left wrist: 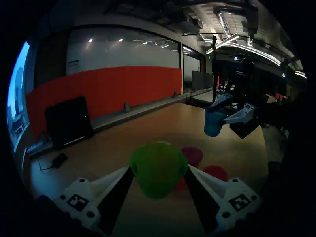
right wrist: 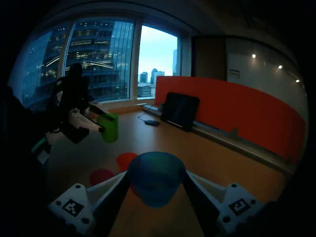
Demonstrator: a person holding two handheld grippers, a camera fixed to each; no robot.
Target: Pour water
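- Cups: 2 total, 1 green cup [left wrist: 158, 175] and 1 blue cup [right wrist: 156, 181].
- Tools: 2, w/ 1 cup each.
- left tool [left wrist: 158, 168]: clenched on the green cup, both fingers pressed on its sides. Cup sits between the tips, dead centre in the left gripper view.
- right tool [right wrist: 156, 173]: clenched on the blue cup the same way, a finger on either side.
- Green cup: opaque, bright green, plain, tapers toward the base. In the right gripper view it's upright, held from the side, and looks lifted off the surface [right wrist: 221, 166].
- Blue cup: translucent blue, wide rim, narrower base. There's a darker band low inside, can't tell if it's water. In the left gripper view it's upright, held up at the right, well apart from the green cup.
- Flat round discs [left wrist: 215, 172] on the surface: 2 plain, 1 red and 1 more magenta, near each other. A red patch just beside the green cup may be a 3rd, can't tell.
- Discs lie between the 2 tools, below cup level.
- Surface: wood-tone, dim light.
- 1 black screen [right wrist: 181, 110] leaning at the far edge by the orange wall [right wrist: 252, 106], w/ 1 small dark device [right wrist: 152, 123] & cable near it.
- A person's dark shape behind the left tool, against the windows [right wrist: 98, 59].
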